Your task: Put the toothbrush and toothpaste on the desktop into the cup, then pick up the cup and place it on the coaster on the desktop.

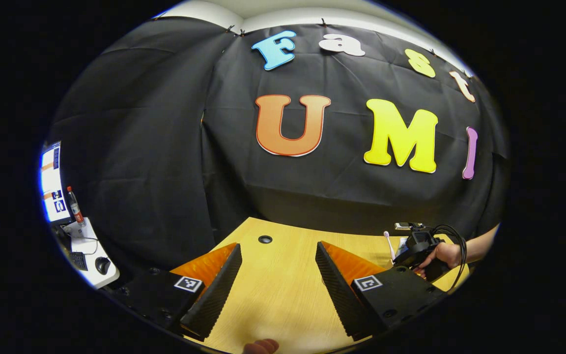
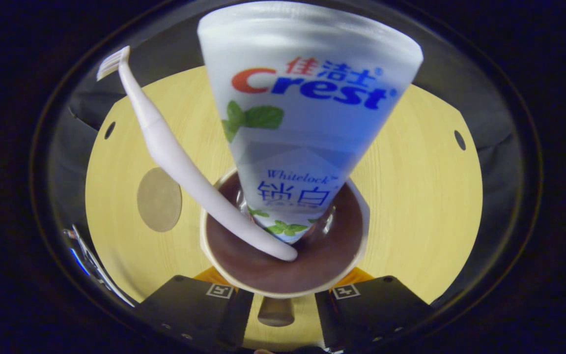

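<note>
Right gripper [image 2: 275,295]: fingertips hidden under the cup [image 2: 283,282]; grip cannot be told. One cup holds one toothbrush [image 2: 175,157], leaning toward 11 o'clock, and one toothpaste tube [image 2: 302,123]. One coaster [image 2: 159,199] at 9 o'clock on the desk [image 2: 410,196]. Left gripper [image 1: 278,275]: spread wide, nothing held, level over the desk.

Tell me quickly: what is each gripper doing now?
Left gripper: open, holding nothing, above the desktop.
Right gripper: around the cup; whether its fingers press on it cannot be told.
</note>
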